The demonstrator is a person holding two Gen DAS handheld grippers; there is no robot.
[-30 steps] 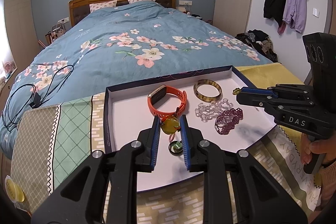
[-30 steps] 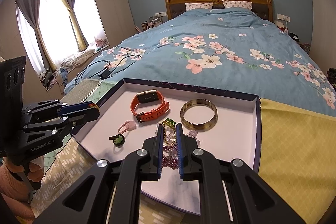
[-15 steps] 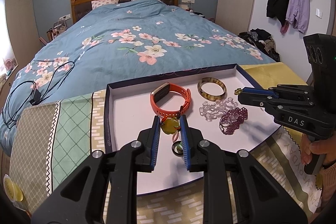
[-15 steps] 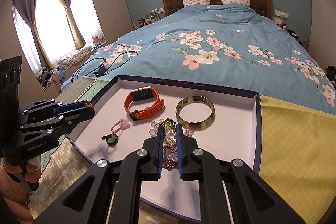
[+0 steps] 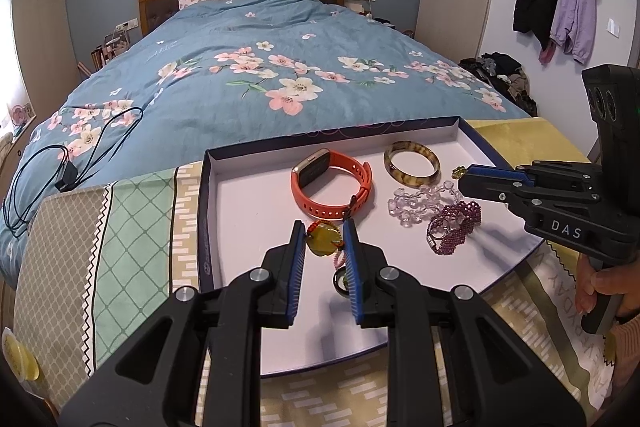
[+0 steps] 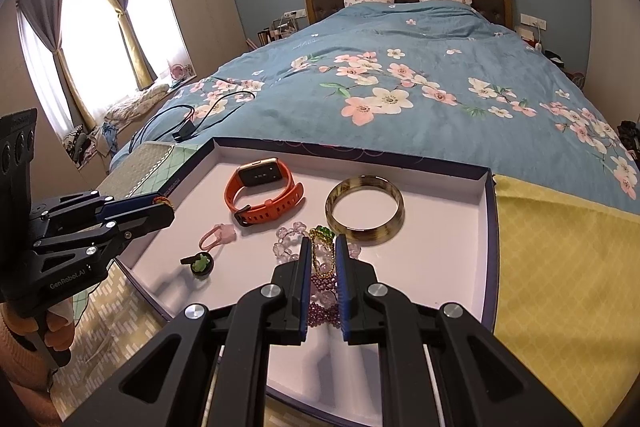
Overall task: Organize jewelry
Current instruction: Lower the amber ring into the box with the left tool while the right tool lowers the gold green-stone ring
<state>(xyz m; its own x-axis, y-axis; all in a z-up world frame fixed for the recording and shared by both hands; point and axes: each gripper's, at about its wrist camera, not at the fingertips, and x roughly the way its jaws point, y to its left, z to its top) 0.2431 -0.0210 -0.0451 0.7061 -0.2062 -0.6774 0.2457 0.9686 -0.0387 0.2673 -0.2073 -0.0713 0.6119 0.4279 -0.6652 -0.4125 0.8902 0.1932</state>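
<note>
I am holding my left gripper (image 5: 323,242) tilted downward, its blue-padded jaws standing nearly closed, pinching a yellow-green pendant (image 5: 321,238) between the fingertips. My right gripper (image 6: 322,254) is angling down likewise, jaws narrowly set and clamping a gold chain (image 6: 320,259). My right hand (image 5: 600,287) is wrapping the grip handle, fingers curled around it. My left hand (image 6: 48,333) is gripping its handle, sleeve showing at the wrist.

In the tray (image 5: 208,195), the watch (image 5: 332,187) lies left of the bangle (image 5: 412,163), seemingly apart.
</note>
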